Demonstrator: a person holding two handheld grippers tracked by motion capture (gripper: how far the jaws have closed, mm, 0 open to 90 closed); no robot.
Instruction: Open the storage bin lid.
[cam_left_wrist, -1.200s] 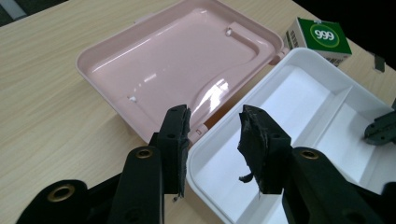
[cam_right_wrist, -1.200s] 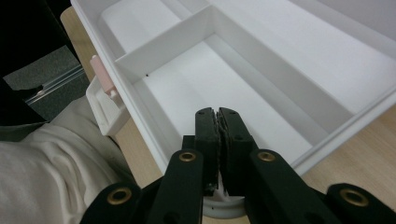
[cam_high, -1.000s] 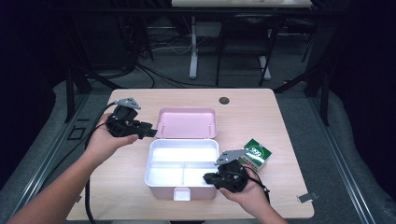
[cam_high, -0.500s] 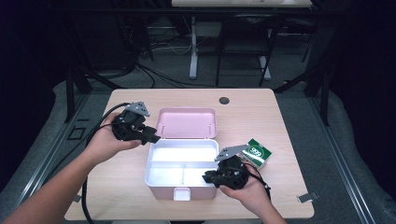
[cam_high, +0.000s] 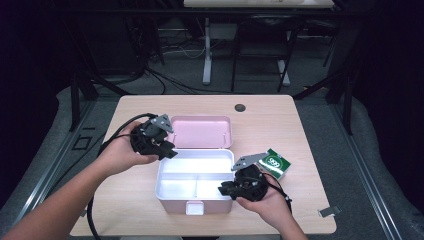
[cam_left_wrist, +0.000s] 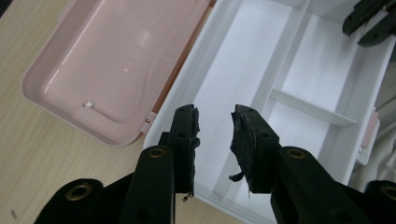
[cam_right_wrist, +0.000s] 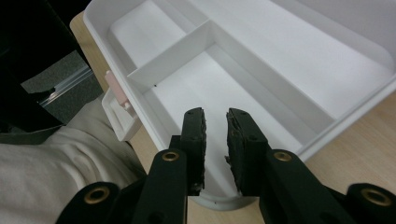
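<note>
Since a second ago our left gripper slid to the open pink box's left rim, its empty jaws closing; our right gripper hovers narrow, opening, over the white tray; nothing packed yet

Pale wood-grain laminate desk, matt, smooth. Open box w/ white plastic tray, smooth, satin; its pink plastic lid is glossy w/ light glare. Black matt plastic left gripper and right gripper, jaws w/ rough, frayed rubbery pads & brass-look rivets. Small green glossy cardboard packet.
</note>
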